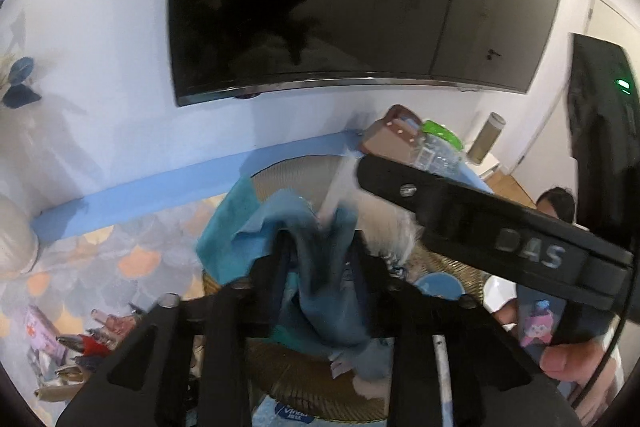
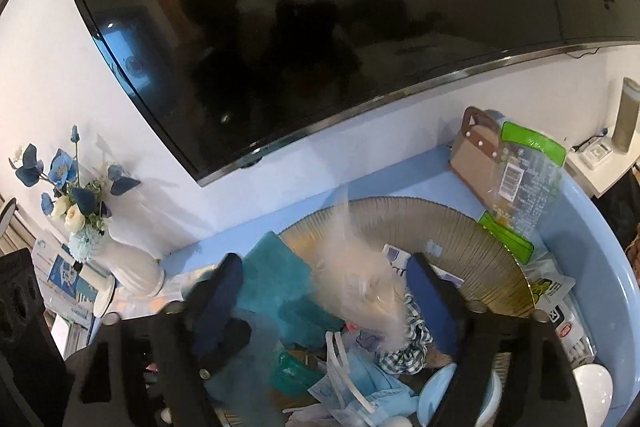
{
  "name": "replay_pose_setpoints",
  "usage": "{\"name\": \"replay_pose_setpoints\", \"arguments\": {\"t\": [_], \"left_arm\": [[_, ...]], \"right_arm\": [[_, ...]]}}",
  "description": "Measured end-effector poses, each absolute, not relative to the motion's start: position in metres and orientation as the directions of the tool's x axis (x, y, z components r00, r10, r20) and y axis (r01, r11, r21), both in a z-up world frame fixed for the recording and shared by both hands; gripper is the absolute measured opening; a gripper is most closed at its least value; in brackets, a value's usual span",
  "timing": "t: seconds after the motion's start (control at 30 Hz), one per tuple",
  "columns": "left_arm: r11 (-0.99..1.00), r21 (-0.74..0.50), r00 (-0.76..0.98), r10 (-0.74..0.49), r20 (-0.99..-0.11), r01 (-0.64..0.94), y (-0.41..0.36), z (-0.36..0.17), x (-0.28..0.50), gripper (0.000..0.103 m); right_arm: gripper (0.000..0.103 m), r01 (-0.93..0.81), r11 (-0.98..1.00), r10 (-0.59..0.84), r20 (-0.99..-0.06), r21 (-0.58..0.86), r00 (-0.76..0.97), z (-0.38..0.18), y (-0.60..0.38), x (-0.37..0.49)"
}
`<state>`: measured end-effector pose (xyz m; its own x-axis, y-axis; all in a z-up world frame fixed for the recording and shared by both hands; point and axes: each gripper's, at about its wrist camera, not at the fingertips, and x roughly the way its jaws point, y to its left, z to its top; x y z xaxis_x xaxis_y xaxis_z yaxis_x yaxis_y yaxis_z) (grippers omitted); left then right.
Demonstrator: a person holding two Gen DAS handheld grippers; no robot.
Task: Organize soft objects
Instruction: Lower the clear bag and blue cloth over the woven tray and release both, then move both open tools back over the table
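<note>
My left gripper [image 1: 320, 253] points down over a ribbed golden basket [image 1: 296, 171]. A blurred blue cloth [image 1: 320, 291] hangs loosely in the narrow gap between its fingers. A teal towel [image 1: 224, 227] lies over the basket's left rim. My right gripper [image 2: 328, 287] is wide open above the same basket [image 2: 440, 227]. A fluffy cream piece [image 2: 360, 287], blurred, is between its fingers and touches neither. Under it lie a checked scrunchie [image 2: 408, 343], blue face masks [image 2: 360, 391] and the teal towel [image 2: 276, 275]. One right finger [image 1: 440, 195] crosses the left wrist view.
A blue tub [image 2: 592, 247] surrounds the basket and also holds a brown bag [image 2: 472, 151], a green-edged plastic packet [image 2: 524, 179] and a white bowl [image 2: 592, 387]. A white vase of blue flowers [image 2: 132, 267] stands to the left. A dark TV [image 2: 320, 27] hangs on the wall just behind.
</note>
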<state>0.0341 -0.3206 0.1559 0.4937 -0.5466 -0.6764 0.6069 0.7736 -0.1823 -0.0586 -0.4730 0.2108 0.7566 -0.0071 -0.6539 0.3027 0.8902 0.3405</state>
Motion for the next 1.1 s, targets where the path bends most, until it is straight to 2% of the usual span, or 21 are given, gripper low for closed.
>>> {"name": "replay_pose_setpoints", "arguments": {"t": [0.03, 0.07, 0.13, 0.17, 0.2, 0.3, 0.67, 1.03, 1.1], "left_arm": [[0.776, -0.187, 0.492, -0.545, -0.679, 0.603, -0.321, 0.155, 0.036, 0.029], [0.778, -0.189, 0.488, -0.542, -0.684, 0.599, -0.320, 0.155, 0.038, 0.035], [0.782, -0.191, 0.480, -0.534, -0.696, 0.593, -0.320, 0.154, 0.038, 0.056], [0.780, -0.197, 0.481, -0.541, -0.690, 0.594, -0.318, 0.156, 0.037, 0.073], [0.774, -0.202, 0.491, -0.555, -0.672, 0.600, -0.316, 0.159, 0.033, 0.084], [0.771, -0.170, 0.520, -0.556, -0.649, 0.613, -0.314, 0.168, 0.025, 0.087], [0.757, -0.171, 0.548, -0.590, -0.593, 0.631, -0.288, 0.208, 0.006, 0.087], [0.823, -0.175, 0.652, -0.542, -0.530, 0.541, -0.182, 0.248, 0.016, 0.091], [0.840, -0.170, 0.674, -0.521, -0.524, 0.516, -0.157, 0.253, 0.022, 0.095]], "right_arm": [[0.084, 0.304, 0.890, -0.009, -0.653, 0.340, 0.758, 0.212, -0.472, -0.059], [0.084, 0.305, 0.889, -0.008, -0.654, 0.342, 0.757, 0.213, -0.471, -0.061], [0.084, 0.306, 0.888, -0.008, -0.654, 0.343, 0.757, 0.216, -0.469, -0.062], [0.084, 0.307, 0.889, -0.013, -0.653, 0.339, 0.757, 0.219, -0.467, -0.063], [0.084, 0.308, 0.891, -0.018, -0.651, 0.334, 0.758, 0.221, -0.465, -0.064], [0.084, 0.310, 0.896, -0.035, -0.645, 0.317, 0.763, 0.231, -0.460, -0.069], [0.084, 0.303, 0.892, -0.050, -0.593, 0.335, 0.804, 0.274, -0.436, -0.090], [0.092, 0.193, 0.923, 0.002, -0.507, 0.332, 0.862, 0.325, -0.350, -0.091], [0.096, 0.168, 0.928, 0.019, -0.491, 0.333, 0.871, 0.332, -0.331, -0.089]]}}
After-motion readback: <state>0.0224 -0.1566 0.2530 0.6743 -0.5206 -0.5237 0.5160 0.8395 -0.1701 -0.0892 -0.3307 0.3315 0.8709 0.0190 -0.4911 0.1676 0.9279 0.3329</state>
